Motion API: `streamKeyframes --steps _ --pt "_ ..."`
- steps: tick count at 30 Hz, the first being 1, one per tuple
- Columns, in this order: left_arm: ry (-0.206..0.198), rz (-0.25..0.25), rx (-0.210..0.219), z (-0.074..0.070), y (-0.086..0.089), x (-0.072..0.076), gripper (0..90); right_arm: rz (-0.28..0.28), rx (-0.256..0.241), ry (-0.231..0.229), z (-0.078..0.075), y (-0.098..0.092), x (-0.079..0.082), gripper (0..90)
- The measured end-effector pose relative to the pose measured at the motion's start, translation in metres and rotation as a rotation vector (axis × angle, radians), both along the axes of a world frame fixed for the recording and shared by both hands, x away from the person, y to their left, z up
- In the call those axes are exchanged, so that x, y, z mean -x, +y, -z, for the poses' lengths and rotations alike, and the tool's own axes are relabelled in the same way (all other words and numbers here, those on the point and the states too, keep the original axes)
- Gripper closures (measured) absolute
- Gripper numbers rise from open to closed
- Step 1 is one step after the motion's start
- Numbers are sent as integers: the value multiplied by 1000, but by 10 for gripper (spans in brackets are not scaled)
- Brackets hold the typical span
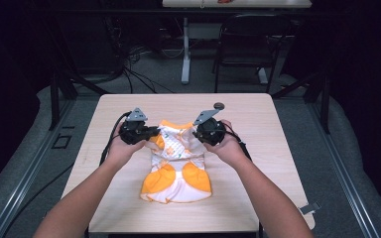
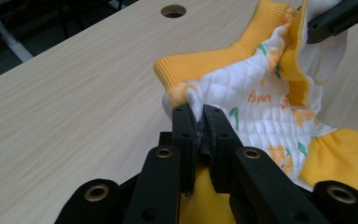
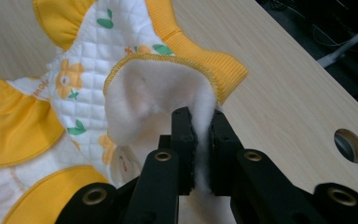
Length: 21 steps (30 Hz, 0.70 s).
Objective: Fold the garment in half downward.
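Note:
A small quilted garment [image 1: 177,166], white with orange flowers and orange ribbed trim, lies in the middle of the wooden table [image 1: 258,114]. My left gripper [image 1: 151,135] is shut on the garment's [image 2: 256,98] upper left edge, the fabric pinched between its jaws. My right gripper [image 1: 197,133] is shut on the upper right edge, where the fleecy white lining of the garment [image 3: 158,93] folds outward. The left gripper [image 2: 199,112] and the right gripper [image 3: 200,116] each hold cloth lifted slightly off the tabletop.
A round cable hole [image 1: 219,105] sits in the table near its far edge, close behind the right gripper. A black chair [image 1: 248,44] and a table leg [image 1: 185,49] stand on the floor beyond. Dark frame rails run along both sides.

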<state>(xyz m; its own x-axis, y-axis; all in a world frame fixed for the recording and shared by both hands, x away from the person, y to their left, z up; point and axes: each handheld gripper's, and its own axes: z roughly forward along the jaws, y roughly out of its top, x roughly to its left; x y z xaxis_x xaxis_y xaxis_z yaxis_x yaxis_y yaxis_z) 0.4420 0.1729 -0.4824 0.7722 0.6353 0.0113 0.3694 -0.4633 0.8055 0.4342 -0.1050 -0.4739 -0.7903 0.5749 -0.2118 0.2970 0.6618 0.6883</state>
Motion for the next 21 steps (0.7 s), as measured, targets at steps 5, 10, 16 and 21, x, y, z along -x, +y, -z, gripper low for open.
streamKeyframes --steps 5,10,16,21 --pt "12 14 2 3 2 8 843 -7 1 5 3 0 9 830" --pt "26 29 18 7 4 18 843 -14 13 19 4 -1 18 829" --pt "44 46 28 13 8 31 842 -26 20 56 10 -2 30 828" --pt "61 65 18 26 7 43 842 -27 7 82 20 -4 40 827"
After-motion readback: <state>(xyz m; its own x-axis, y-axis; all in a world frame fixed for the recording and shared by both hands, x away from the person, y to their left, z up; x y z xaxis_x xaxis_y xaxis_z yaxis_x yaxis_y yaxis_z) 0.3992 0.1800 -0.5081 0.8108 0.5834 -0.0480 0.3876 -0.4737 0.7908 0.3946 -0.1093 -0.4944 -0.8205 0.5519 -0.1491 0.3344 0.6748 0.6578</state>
